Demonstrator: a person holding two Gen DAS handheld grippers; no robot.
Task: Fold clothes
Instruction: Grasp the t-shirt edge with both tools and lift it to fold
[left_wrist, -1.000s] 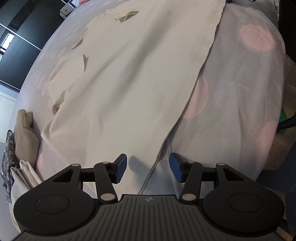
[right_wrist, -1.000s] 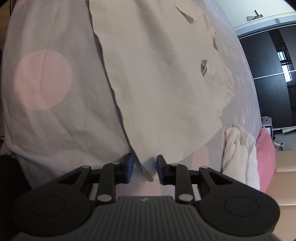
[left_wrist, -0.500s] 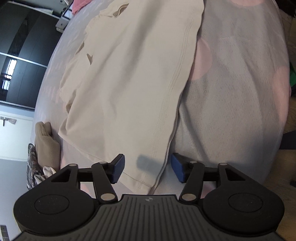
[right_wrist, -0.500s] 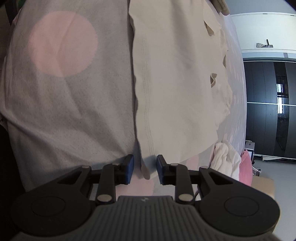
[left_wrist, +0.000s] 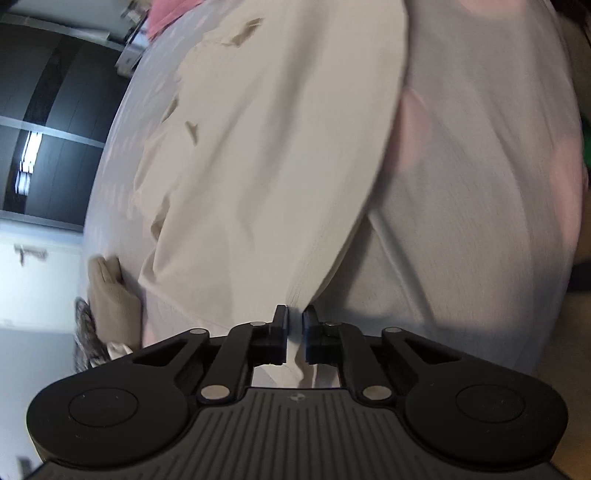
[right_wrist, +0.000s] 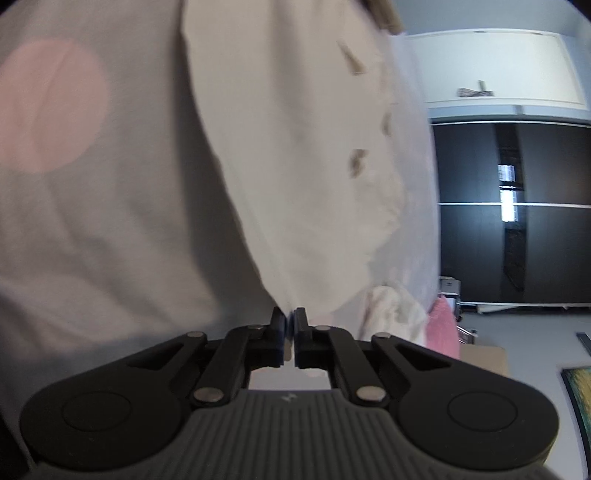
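A cream garment lies spread on a grey bedspread with pink dots. In the left wrist view my left gripper is closing, its pads pinching the garment's near hem corner, with cloth bunched between them. In the right wrist view the same cream garment runs away from me. My right gripper is closing too, its pads pressed on the other near corner of the hem. Both corners pull up into a peak at the fingertips.
A beige folded item and a dark patterned cloth lie at the bed's left edge. A white crumpled cloth and a pink item sit at the right edge. Dark wardrobe doors stand beyond the bed.
Both grippers went from open around the hem to shut on it. The hem corners now rise into peaks at the fingertips, and both views have tilted.
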